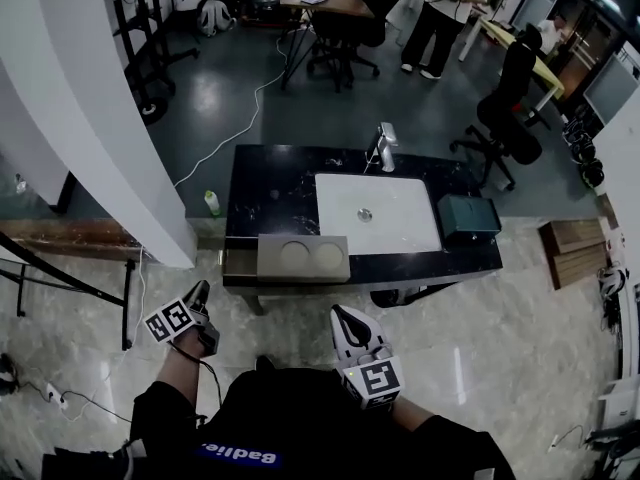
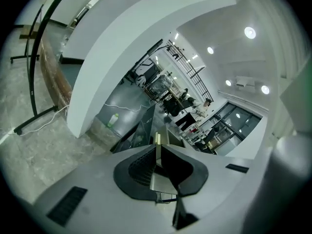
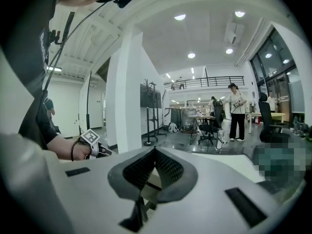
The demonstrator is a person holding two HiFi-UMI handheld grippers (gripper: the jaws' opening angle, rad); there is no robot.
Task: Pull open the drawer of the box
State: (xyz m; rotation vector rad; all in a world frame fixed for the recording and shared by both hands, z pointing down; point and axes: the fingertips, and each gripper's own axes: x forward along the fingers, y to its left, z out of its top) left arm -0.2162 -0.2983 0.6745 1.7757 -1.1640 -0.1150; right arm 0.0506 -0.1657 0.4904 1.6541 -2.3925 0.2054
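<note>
A flat grey box [image 1: 303, 258] with two round recesses in its top sits at the front left of the black counter [image 1: 270, 193]. In the left gripper view the grey box [image 2: 162, 136] shows edge-on just beyond the jaws. My left gripper [image 1: 200, 291] hangs below the counter's front left corner, clear of the box, jaws shut and empty [image 2: 157, 146]. My right gripper [image 1: 343, 314] is held below the counter's front edge, right of the box, its jaws also shut on nothing [image 3: 155, 150]. I cannot make out a drawer front or handle.
A white sink [image 1: 378, 213] with a chrome faucet [image 1: 383, 146] fills the counter's middle, and a teal box [image 1: 468, 216] stands at its right end. A white pillar [image 1: 90, 118] rises at the left. A green bottle [image 1: 212, 203] stands on the floor. Office chairs [image 1: 505, 118] and a person [image 1: 440, 18] are beyond.
</note>
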